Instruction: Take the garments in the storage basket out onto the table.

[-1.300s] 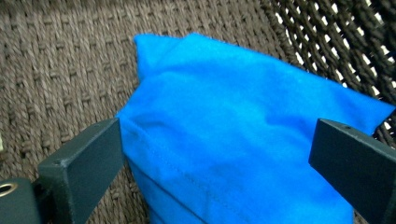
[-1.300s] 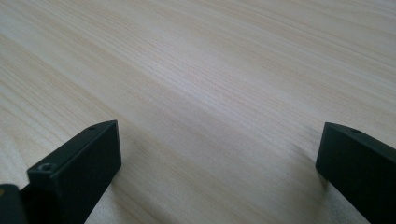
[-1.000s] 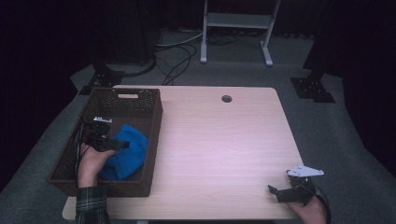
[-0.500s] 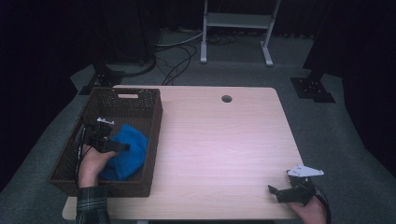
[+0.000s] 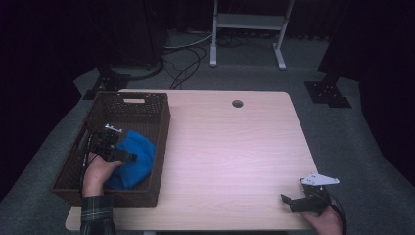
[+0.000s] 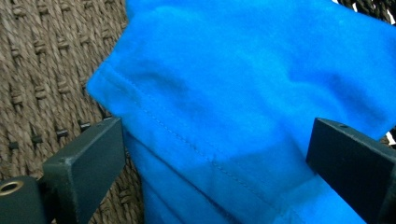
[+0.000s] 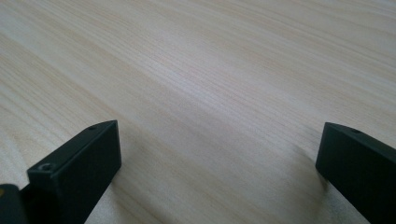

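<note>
A pale wooden table [image 5: 230, 147] carries a dark wicker basket [image 5: 147, 115] at its left edge.

A fixed camera looks down over my table [image 5: 230, 147] from my side, while my left claw's camera sits close above the blue cloth [image 6: 243, 102] and my right's skims the bare tabletop, both shared with the overhead view.

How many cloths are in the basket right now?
1: a blue cloth in the near half of the basket, between the open jaws of the left claw. Its folds could hide another one underneath.
</note>
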Tool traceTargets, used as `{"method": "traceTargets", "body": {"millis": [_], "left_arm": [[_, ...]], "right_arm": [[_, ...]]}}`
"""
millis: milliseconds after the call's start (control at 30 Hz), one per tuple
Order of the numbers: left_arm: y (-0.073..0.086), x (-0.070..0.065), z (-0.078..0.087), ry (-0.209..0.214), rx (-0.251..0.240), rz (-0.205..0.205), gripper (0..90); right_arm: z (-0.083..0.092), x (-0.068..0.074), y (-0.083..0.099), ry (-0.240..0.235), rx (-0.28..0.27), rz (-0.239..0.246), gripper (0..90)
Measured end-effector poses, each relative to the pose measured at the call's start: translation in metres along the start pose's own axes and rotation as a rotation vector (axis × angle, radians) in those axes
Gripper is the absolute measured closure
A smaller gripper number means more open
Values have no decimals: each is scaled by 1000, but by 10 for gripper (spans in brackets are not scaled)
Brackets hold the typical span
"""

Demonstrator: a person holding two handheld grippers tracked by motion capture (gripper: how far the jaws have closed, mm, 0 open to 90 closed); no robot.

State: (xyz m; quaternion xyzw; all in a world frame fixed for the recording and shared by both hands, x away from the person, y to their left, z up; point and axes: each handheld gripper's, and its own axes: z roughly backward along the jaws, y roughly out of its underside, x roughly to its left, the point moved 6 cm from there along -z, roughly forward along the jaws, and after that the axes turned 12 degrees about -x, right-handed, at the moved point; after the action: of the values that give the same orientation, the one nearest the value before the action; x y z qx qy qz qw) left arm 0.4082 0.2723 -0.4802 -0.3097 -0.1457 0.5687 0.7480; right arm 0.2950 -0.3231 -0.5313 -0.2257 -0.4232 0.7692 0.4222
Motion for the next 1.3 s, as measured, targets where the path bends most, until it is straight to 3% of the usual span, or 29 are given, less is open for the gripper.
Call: {"method": "traceTargets", "body": {"millis": [267,467,567,633,700,767,1000,1300], "left_arm": [[3,-2,-2,10,34,-12,98],[4,-7,-4,31,60,-41,256],[3,-9,-2,46,65,-45,369],[2,-10,0,57,74,-45,504],[1,-11,3,69,74,-41,704],[1,-13,4,76,83,-36,791],[-2,-12,7,78,75,-12,813],[-12,-10,18,110,-36,39,819]], "right_arm": [[0,0,0,0,0,0,0],[0,0,0,0,0,0,0],[0,0,0,0,0,0,0],[0,0,0,0,0,0,0],[0,0,0,0,0,0,0],[0,0,0,0,0,0,0],[0,0,0,0,0,-1,0],[0,0,0,0,0,0,0]]}}
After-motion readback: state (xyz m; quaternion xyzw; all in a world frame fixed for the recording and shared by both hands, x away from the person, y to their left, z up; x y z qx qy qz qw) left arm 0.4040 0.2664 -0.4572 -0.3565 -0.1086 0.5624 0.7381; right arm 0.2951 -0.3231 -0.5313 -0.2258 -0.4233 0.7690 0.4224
